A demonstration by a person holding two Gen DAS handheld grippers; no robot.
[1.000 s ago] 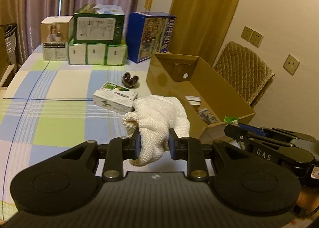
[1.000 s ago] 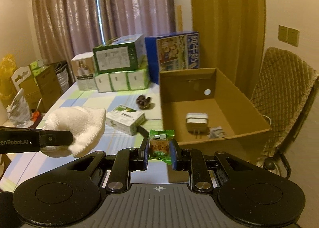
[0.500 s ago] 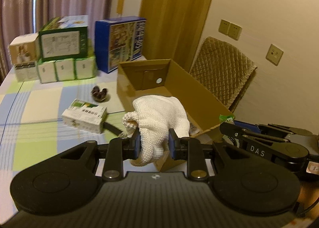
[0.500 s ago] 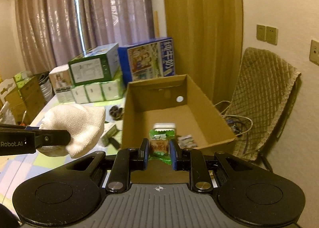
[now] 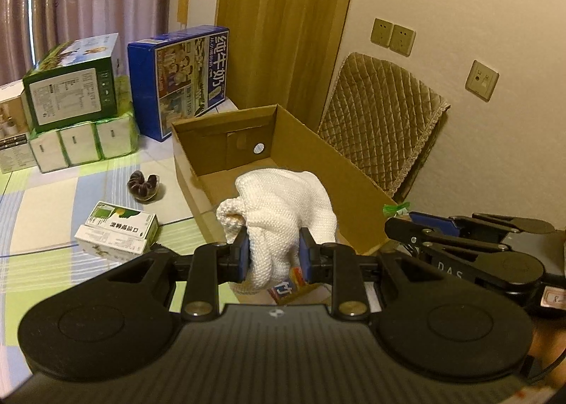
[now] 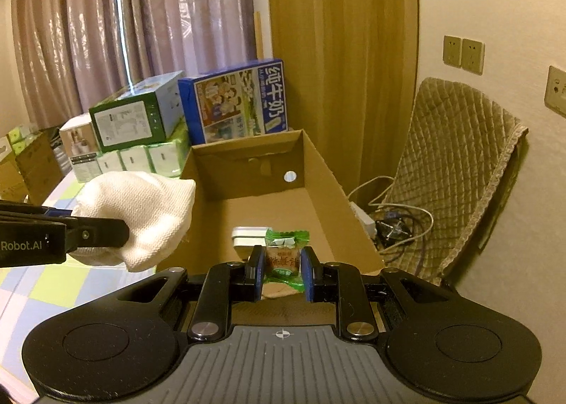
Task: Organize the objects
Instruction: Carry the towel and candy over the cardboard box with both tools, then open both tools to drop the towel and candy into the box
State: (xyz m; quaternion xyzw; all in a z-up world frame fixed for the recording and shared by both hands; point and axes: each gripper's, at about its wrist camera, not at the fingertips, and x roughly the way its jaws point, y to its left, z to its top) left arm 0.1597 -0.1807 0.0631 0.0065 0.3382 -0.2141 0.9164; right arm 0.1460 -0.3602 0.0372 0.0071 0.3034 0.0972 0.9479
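Observation:
My left gripper (image 5: 272,255) is shut on a white knitted cloth (image 5: 283,206), which hangs over the near end of the open cardboard box (image 5: 318,156). In the right wrist view the same cloth (image 6: 141,213) shows at the left, beside the box (image 6: 329,174). My right gripper (image 6: 282,271) is shut on a green-wrapped snack packet (image 6: 284,255), held over the box's near edge. A white charger (image 6: 247,236) lies on the box floor just beyond it. The right gripper (image 5: 392,223) also appears at the right of the left wrist view.
On the checked tablecloth (image 5: 42,220) lie a green-and-white carton (image 5: 116,230) and a dark round object (image 5: 143,185). Stacked boxes (image 5: 70,103) and a blue milk carton (image 5: 180,82) stand at the back. A quilted chair (image 6: 456,163) and cables (image 6: 396,220) are right of the box.
Both grippers have moved right and forward toward the cardboard box, each keeping hold of its item. The cloth and snack now hang over the box's near end.

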